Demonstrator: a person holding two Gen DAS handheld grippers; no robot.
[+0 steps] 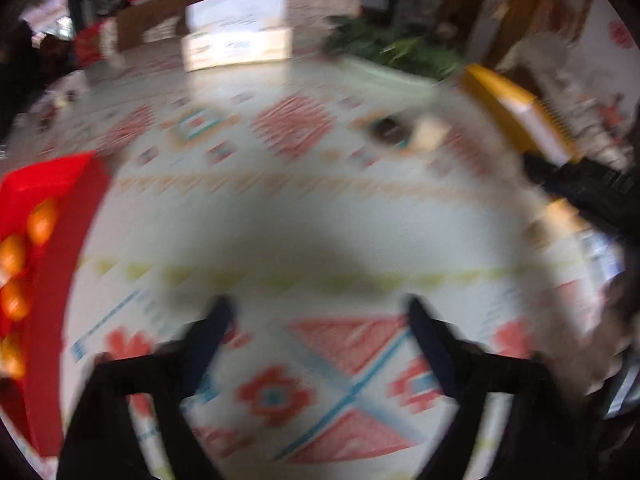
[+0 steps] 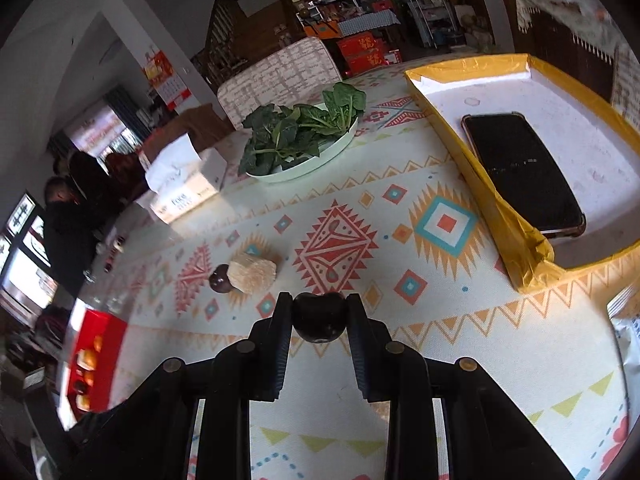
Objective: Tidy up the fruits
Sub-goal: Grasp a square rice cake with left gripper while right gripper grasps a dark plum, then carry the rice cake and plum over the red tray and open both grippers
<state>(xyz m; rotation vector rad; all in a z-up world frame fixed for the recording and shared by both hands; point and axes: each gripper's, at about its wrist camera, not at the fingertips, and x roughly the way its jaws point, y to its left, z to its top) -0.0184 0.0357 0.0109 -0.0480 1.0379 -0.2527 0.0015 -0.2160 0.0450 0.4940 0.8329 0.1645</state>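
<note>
My right gripper [image 2: 319, 304] is shut on a dark plum [image 2: 319, 319] and holds it above the patterned tablecloth. A second dark plum [image 2: 219, 278] lies on the cloth further out, against a pale crumpled lump [image 2: 253, 271]; it also shows blurred in the left wrist view [image 1: 387, 131]. A red box [image 2: 101, 354] with orange fruits [image 2: 89, 359] sits at the table's left edge; in the left wrist view the box [image 1: 56, 240] and fruits [image 1: 40, 222] are at far left. My left gripper [image 1: 320, 308] is open and empty over the cloth; that view is motion-blurred.
A yellow-rimmed tray [image 2: 520, 240] holding a black phone [image 2: 524, 172] sits at right. A white plate of leafy greens [image 2: 304, 132] and a tissue box [image 2: 188, 188] stand further back. A white packet [image 2: 628, 328] lies at the right edge.
</note>
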